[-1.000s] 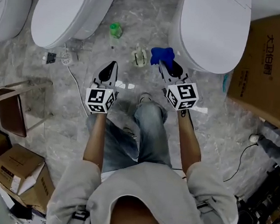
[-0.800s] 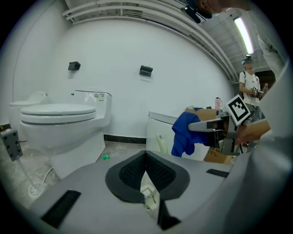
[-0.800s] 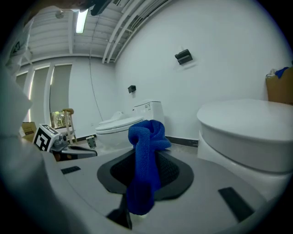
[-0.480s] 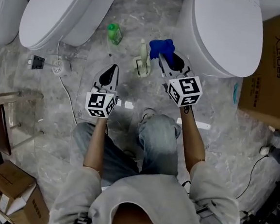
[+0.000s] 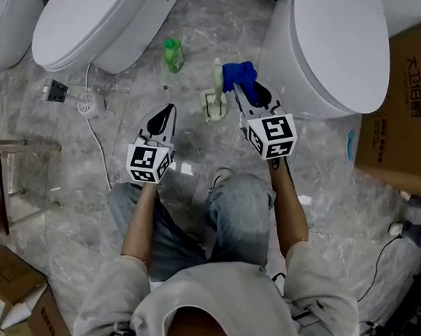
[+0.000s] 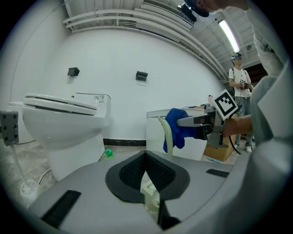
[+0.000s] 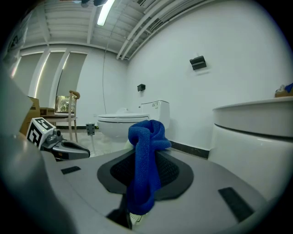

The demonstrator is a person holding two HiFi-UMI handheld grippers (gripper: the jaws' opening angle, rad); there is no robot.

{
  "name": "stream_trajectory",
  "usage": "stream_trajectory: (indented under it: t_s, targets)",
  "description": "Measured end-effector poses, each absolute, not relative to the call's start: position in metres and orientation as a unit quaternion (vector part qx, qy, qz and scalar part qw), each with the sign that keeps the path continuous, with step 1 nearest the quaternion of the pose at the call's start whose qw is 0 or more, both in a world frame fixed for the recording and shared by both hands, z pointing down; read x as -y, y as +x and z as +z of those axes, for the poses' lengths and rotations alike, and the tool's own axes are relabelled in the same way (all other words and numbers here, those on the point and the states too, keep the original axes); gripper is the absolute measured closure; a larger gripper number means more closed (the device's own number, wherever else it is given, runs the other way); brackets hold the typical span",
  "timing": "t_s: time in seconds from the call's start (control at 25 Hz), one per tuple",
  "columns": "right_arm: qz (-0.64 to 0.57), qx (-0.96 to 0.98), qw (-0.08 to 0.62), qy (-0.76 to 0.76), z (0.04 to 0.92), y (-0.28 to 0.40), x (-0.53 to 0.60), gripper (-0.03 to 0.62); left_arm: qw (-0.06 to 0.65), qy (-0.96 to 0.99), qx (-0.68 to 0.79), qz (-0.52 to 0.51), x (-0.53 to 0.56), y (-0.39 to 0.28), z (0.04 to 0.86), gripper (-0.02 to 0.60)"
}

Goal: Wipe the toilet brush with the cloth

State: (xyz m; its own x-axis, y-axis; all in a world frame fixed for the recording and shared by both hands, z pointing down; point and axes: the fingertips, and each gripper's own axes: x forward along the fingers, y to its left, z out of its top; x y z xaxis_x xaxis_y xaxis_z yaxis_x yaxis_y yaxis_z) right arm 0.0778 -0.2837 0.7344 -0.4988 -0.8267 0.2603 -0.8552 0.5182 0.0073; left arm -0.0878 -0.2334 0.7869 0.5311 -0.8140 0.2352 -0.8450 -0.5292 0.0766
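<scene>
The toilet brush [image 5: 217, 75] has a pale green handle and stands upright in its whitish holder [image 5: 214, 107] on the marble floor between two toilets. My right gripper [image 5: 242, 87] is shut on a blue cloth [image 5: 240, 73], which hangs right beside the handle's top; I cannot tell whether they touch. In the right gripper view the cloth [image 7: 145, 157] drapes over the jaws of the right gripper [image 7: 144, 153]. My left gripper [image 5: 169, 111] is shut and empty, just left of the holder. From the left gripper [image 6: 146, 157] I see the handle [image 6: 168, 136] and the cloth [image 6: 177, 124].
White toilets stand at the upper left [image 5: 99, 15] and upper right [image 5: 338, 43]. A green bottle [image 5: 174, 53] lies on the floor behind the brush. A second white brush [image 5: 86, 102] and a cable lie at the left. A cardboard box [image 5: 413, 108] is at the right.
The right gripper has carried the blue cloth closer to the brush handle. The left gripper has stayed shut, about level with the holder. The head view has shifted.
</scene>
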Motion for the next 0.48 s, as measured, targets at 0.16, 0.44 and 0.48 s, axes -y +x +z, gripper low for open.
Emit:
stream_trajectory:
  t_s: [0.16,0.44,0.48]
  targets:
    - [0.072,0.86,0.134,0.486,0.756,0.079,0.276,0.49,0.089,0.873,0.472,0.086,0.235,-0.085,0.787,0.563]
    - [0.102,0.859,0.169,0.473,0.806,0.073,0.261,0.49,0.093,0.87,0.477,0.088,0.234,-0.088,0.791,0.563]
    - [0.108,0.858,0.173,0.471,0.813,0.072,0.259,0.49,0.093,0.869,0.478,0.088,0.234,-0.09,0.792,0.563]
